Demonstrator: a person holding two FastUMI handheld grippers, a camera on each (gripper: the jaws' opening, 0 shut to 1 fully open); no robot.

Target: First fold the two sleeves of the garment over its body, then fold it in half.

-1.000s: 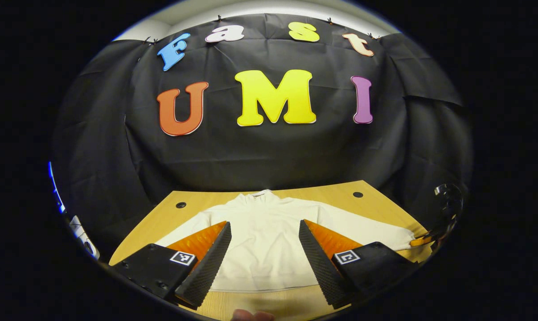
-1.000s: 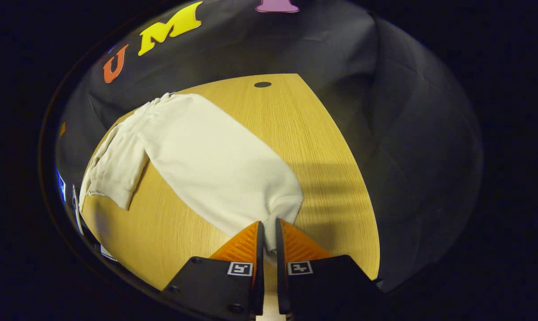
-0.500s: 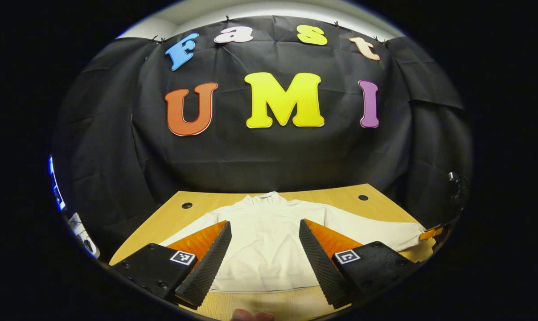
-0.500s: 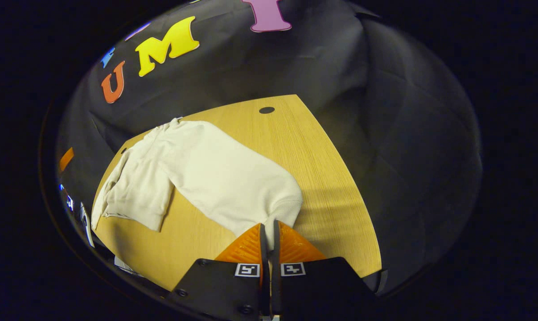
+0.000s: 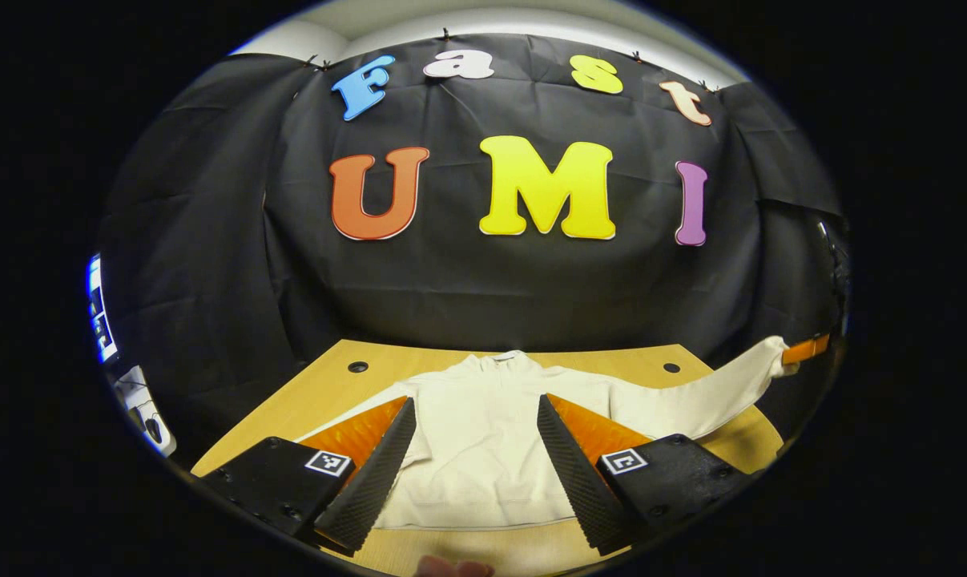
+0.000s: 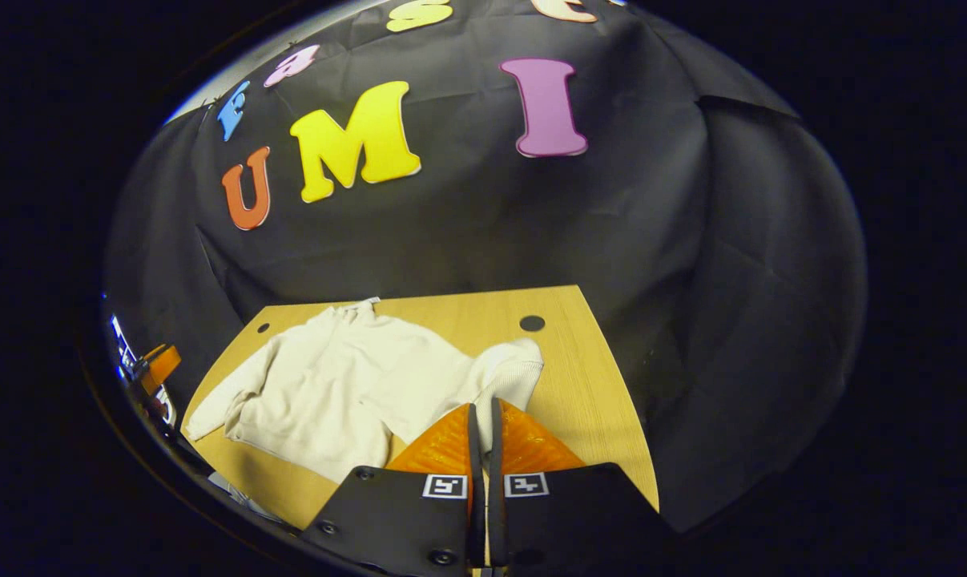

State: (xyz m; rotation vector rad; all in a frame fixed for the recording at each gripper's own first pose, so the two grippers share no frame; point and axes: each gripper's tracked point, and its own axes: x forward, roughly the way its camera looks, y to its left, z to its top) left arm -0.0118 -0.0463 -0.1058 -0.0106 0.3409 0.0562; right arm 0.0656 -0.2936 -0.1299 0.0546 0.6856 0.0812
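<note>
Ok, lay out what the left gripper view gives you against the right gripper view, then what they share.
Left gripper view: the left gripper, jaws wide apart over the garment hem, and the right sleeve held up off the table.
Right gripper view: the right gripper shut on that sleeve's cuff, and the left sleeve lying flat.
Both: the cream garment spread on the wooden table.
</note>
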